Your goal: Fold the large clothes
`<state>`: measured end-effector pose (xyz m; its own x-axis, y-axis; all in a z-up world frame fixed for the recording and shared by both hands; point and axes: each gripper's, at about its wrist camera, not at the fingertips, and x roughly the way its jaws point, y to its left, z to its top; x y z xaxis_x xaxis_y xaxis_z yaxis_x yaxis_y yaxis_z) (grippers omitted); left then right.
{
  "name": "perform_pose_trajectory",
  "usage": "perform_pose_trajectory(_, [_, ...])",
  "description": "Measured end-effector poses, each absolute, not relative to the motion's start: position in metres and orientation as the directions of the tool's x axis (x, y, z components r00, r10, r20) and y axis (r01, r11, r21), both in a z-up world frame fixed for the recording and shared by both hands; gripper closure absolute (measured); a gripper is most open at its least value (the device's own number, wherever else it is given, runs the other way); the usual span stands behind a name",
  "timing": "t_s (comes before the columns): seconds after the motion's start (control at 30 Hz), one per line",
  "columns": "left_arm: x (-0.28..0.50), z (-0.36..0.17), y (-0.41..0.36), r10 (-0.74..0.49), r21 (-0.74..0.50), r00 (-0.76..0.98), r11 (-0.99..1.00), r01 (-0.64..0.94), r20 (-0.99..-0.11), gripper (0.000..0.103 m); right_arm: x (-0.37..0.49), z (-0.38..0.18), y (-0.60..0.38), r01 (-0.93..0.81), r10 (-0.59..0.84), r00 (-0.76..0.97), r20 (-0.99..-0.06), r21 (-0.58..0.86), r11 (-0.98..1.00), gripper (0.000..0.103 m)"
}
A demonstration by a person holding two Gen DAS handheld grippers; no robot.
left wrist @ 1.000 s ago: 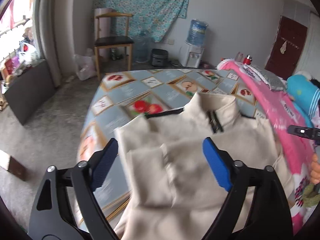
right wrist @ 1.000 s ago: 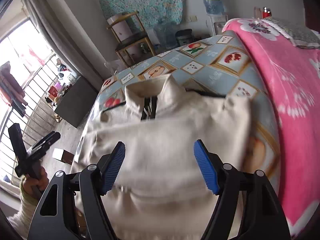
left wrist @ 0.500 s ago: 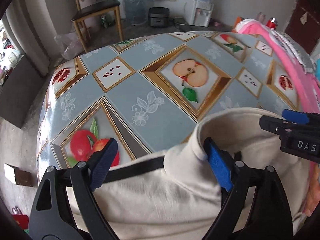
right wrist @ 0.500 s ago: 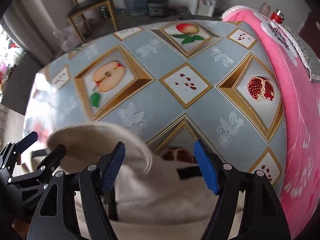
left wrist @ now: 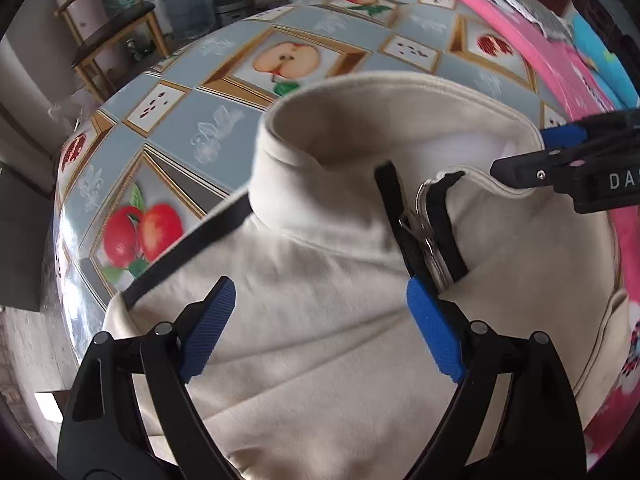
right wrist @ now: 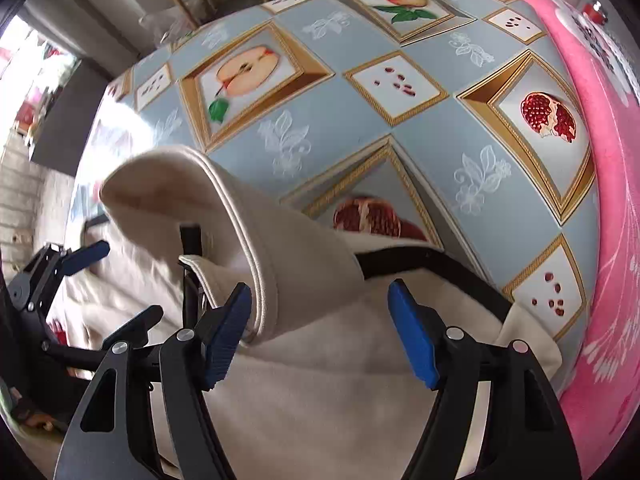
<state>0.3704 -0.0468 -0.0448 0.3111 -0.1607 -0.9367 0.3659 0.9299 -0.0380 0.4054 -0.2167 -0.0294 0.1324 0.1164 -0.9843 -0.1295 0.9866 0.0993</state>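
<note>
A cream zip-neck sweater [left wrist: 328, 304] with a black shoulder stripe lies on a table with a fruit-pattern cloth [left wrist: 200, 120]. Its stand-up collar [left wrist: 320, 136] rises in front of me. My left gripper [left wrist: 320, 312] is open and hovers low over the left shoulder and chest, beside the zip [left wrist: 428, 240]. My right gripper [right wrist: 320, 324] is open, its jaws on either side of the collar's right end [right wrist: 280, 264] and right shoulder. The right gripper also shows in the left wrist view [left wrist: 560, 160] at the collar's right edge.
A pink flowered blanket [right wrist: 608, 200] lies along the table's right side. A wooden chair [left wrist: 108, 36] and a water dispenser stand on the floor beyond the far edge. The left gripper [right wrist: 60, 276] shows at the left of the right wrist view.
Both grippers have dropped from a high view of the whole sweater down to its collar and shoulders. Both stay open.
</note>
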Motion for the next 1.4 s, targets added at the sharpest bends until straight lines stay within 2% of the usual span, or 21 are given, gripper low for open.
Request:
perform_pose_trajectory(0.07, [0.368, -0.040, -0.044, -0.183, -0.051, 0.343, 0.931, 0.361, -0.921, 0.019, 0.397, -0.032, -0.215, -0.149, 0.102, 0.137, -0.985, 0.082, 0.985, 0.033])
perform_pose_trajectory(0.23, [0.386, -0.016, -0.022, -0.266, -0.173, 0.456, 0.956, 0.236, -0.849, 0.019, 0.386, -0.039, -0.210, -0.168, 0.075, 0.152, -0.985, 0.049, 0.985, 0.035])
perform_pose_trajectory(0.43, [0.425, -0.023, -0.018, -0.068, -0.059, 0.494, 0.998, 0.035, -0.867, 0.019, 0.387, -0.043, -0.212, -0.146, 0.076, 0.163, -0.984, 0.052, 0.988, 0.036])
perform_pose_trajectory(0.63, [0.424, -0.028, -0.023, 0.016, 0.025, 0.478, 1.000, 0.013, -0.878, 0.019, 0.384, -0.041, -0.212, -0.141, 0.081, 0.182, -0.980, 0.056, 0.988, 0.036])
perform_pose_trajectory(0.77, [0.412, -0.031, -0.018, -0.037, -0.017, 0.398, 0.998, 0.053, -0.917, 0.019, 0.380, -0.035, -0.214, -0.144, 0.092, 0.196, -0.976, 0.064, 0.987, 0.037])
perform_pose_trajectory(0.93, [0.384, -0.035, -0.019, -0.217, -0.165, 0.313, 0.969, 0.186, -0.925, 0.019, 0.369, -0.028, -0.220, -0.144, 0.102, 0.209, -0.972, 0.073, 0.987, 0.037])
perform_pose_trajectory(1.0, [0.374, -0.040, -0.025, -0.217, -0.152, 0.287, 0.961, 0.232, -0.933, 0.019, 0.367, -0.028, -0.221, -0.139, 0.104, 0.208, -0.973, 0.075, 0.987, 0.037])
perform_pose_trajectory(1.1, [0.366, -0.040, -0.027, -0.186, -0.110, 0.317, 0.964, 0.242, -0.930, 0.019, 0.364, -0.022, -0.223, -0.126, 0.094, 0.234, -0.968, 0.066, 0.990, 0.037])
perform_pose_trajectory(1.23, [0.368, -0.019, -0.002, -0.295, -0.238, 0.396, 0.953, 0.187, -0.870, 0.019, 0.361, 0.006, -0.211, -0.145, 0.064, 0.377, -0.924, 0.009, 0.989, 0.037])
perform_pose_trajectory(1.3, [0.372, -0.012, 0.008, -0.304, -0.260, 0.433, 0.952, 0.159, -0.849, 0.019, 0.357, 0.026, -0.206, -0.172, 0.101, 0.473, -0.875, 0.021, 0.985, 0.037])
perform_pose_trajectory(1.4, [0.384, -0.010, 0.022, -0.288, -0.270, 0.456, 0.957, 0.106, -0.842, 0.019, 0.355, 0.049, -0.194, -0.271, 0.287, 0.520, -0.805, 0.162, 0.949, 0.037])
